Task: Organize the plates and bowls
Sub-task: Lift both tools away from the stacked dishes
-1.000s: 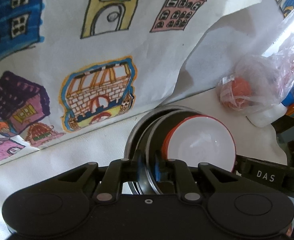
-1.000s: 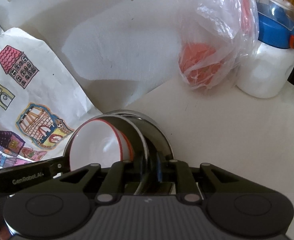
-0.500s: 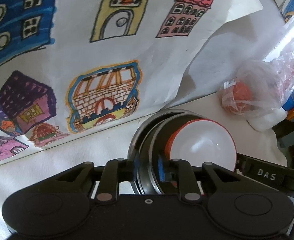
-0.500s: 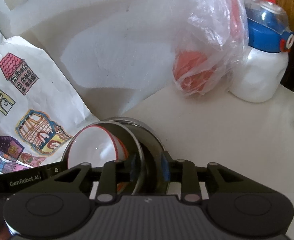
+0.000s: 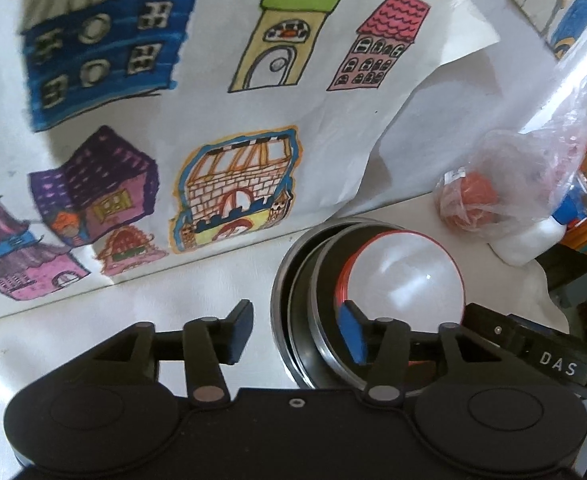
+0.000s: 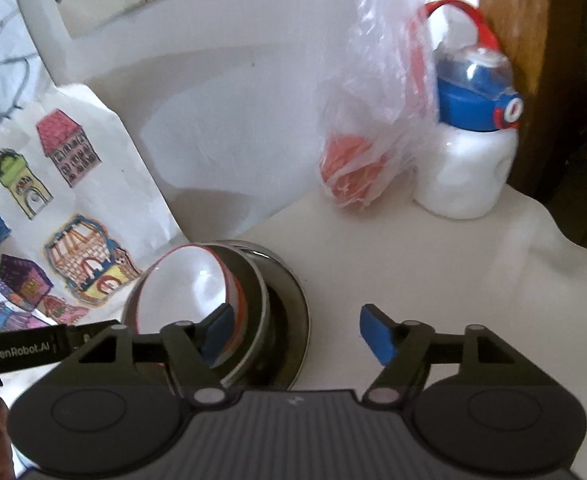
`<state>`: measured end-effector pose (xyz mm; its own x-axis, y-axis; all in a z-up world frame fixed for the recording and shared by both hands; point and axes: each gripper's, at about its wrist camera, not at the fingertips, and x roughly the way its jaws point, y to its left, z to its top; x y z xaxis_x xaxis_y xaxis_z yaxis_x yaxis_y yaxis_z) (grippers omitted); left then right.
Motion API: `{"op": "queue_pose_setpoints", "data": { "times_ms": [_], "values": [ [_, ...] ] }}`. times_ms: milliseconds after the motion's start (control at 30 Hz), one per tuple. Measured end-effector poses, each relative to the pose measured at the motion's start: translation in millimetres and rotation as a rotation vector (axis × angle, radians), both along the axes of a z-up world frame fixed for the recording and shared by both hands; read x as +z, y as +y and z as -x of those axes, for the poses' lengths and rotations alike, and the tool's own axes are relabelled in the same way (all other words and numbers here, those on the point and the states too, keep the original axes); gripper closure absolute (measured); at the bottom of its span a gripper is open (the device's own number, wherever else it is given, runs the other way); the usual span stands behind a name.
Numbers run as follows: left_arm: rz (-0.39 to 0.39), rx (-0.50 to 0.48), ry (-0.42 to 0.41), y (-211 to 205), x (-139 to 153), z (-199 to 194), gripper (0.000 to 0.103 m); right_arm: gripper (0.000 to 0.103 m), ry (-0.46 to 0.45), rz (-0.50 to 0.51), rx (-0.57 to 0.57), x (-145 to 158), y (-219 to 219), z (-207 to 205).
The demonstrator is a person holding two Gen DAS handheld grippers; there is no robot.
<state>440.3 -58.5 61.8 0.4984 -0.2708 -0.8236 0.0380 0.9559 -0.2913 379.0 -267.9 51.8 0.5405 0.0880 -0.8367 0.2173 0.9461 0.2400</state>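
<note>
With both sets of jaws just spread apart, neither claw grips anything now. The left claw (image 5: 293,330) has its rubber pads either side of the near rim of the stack, clear of the metal. The right claw (image 6: 297,334) has opened wider, one pad over the inside of the stack and the other out over the bare table (image 6: 433,280); nothing is pinched between them.

Between the two claws sits the stack: a white bowl (image 5: 405,280) with a red rim, nested in a steel bowl (image 5: 323,284), which rests in a wider steel plate (image 5: 283,300). All three lie on the table close to the sheet of house drawings (image 5: 213,120) propped behind. The bowls look tilted and off centre in the plate rather than seated flat, though the fisheye view makes that hard to judge.

Further out, near the table's far corner, a clear plastic bag (image 6: 373,120) with something orange inside leans just beside a white bottle (image 6: 465,176) with a blue cap.

The step in hand looks like letting go of the stack and backing off. To do it well, lift each claw away with the pads clear of the rims, so neither drags the bowls sideways. Keep the jaws wide until they are clear. If the bowls still sit askew, a gentle nudge at the rim would settle them.
</note>
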Motion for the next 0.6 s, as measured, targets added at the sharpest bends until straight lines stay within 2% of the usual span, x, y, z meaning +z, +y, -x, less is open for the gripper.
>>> {"op": "queue_pose_setpoints", "data": {
  "times_ms": [100, 167, 300, 433, 600],
  "values": [
    [-0.001, -0.004, -0.028, 4, 8, 13, 0.045, 0.018, -0.025, 0.014, -0.008, 9, 5, 16],
    [0.014, -0.010, -0.044, 8, 12, 24, 0.038, 0.016, -0.047, 0.023, -0.010, 15, 11, 26],
    [0.023, -0.020, -0.078, 12, 22, 46, 0.036, 0.008, -0.097, 0.052, -0.009, 33, 22, 49],
    [0.017, -0.021, -0.129, 16, 32, 68, 0.025, 0.005, -0.151, 0.102, -0.007, 49, 33, 70],
    [0.006, -0.015, -0.193, 26, 43, 95, 0.022, 0.001, -0.219, 0.126, -0.020, 63, 40, 99]
  ]
}}
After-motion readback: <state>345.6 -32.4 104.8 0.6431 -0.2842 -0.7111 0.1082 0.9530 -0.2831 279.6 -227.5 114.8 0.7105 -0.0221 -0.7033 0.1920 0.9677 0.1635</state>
